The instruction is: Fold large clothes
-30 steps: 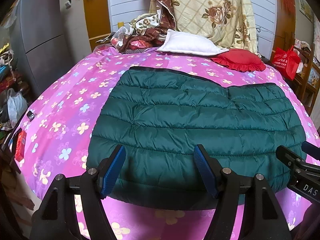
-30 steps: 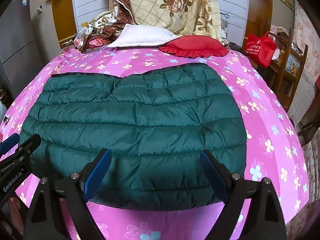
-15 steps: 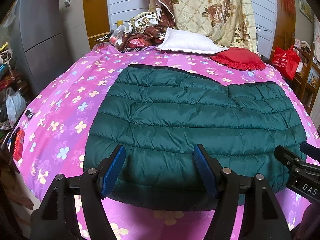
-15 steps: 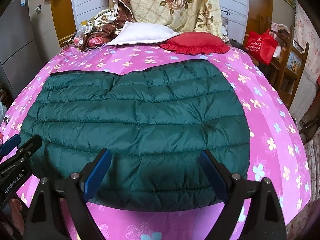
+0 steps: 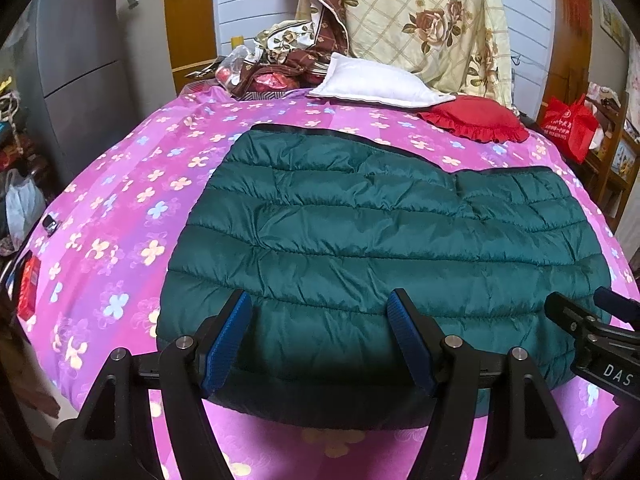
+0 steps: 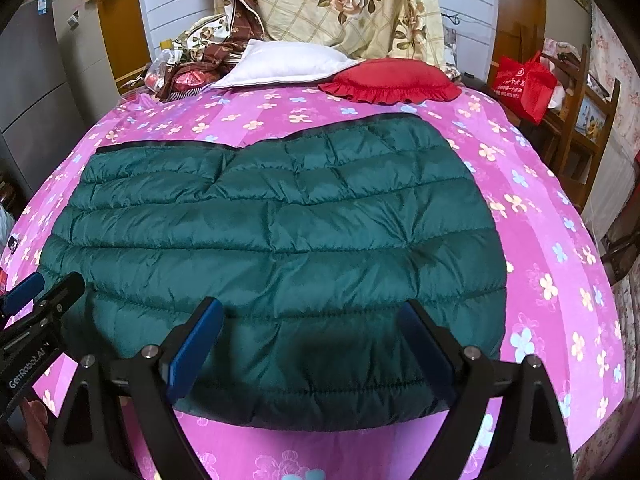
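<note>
A dark green quilted down jacket (image 5: 372, 248) lies flat in a folded block on the pink flowered bedsheet (image 5: 120, 208); it also shows in the right wrist view (image 6: 276, 240). My left gripper (image 5: 320, 332) is open and empty, hovering over the jacket's near left edge. My right gripper (image 6: 312, 340) is open and empty over the jacket's near right part. Each gripper shows at the edge of the other's view: the right one (image 5: 592, 328) and the left one (image 6: 36, 300).
A white pillow (image 5: 376, 84), a red frilled cushion (image 5: 476, 120) and a floral quilt (image 5: 420, 20) sit at the bed's head. A grey fridge (image 5: 76, 60) stands left. A red bag (image 6: 524, 84) and wooden shelves (image 6: 580, 128) stand right.
Both grippers have drawn slightly back and up from the jacket, so more pink sheet shows below its near edge. Both stay open; the jacket has not moved.
</note>
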{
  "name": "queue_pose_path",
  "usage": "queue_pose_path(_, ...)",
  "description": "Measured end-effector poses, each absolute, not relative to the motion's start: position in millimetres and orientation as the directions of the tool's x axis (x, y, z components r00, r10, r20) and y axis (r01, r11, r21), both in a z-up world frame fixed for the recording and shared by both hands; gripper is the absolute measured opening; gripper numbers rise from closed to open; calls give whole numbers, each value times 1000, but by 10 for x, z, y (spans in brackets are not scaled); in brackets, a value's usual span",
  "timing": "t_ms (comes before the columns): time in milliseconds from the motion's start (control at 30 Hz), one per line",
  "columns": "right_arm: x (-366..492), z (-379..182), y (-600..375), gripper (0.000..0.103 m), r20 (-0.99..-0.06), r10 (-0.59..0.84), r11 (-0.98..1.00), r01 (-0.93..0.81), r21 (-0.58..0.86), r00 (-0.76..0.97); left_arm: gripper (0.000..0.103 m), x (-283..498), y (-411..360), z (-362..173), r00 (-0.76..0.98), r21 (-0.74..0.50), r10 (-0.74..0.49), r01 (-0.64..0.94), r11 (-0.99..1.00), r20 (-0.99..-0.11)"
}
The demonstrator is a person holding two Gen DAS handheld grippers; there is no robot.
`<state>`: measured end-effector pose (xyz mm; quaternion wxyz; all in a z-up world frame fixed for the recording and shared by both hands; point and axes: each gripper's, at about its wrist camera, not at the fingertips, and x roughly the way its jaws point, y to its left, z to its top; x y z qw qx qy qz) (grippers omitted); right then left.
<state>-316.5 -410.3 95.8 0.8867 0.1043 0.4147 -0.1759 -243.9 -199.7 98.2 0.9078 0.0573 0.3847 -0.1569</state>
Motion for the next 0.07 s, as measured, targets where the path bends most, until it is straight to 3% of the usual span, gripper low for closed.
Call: queue_pose_path(67, -3158, 959, -4108, 92, -772, -222, 917, 396, 42, 595, 51, -2394, -1962, 985, 650, -25, -244, 327, 945, -720)
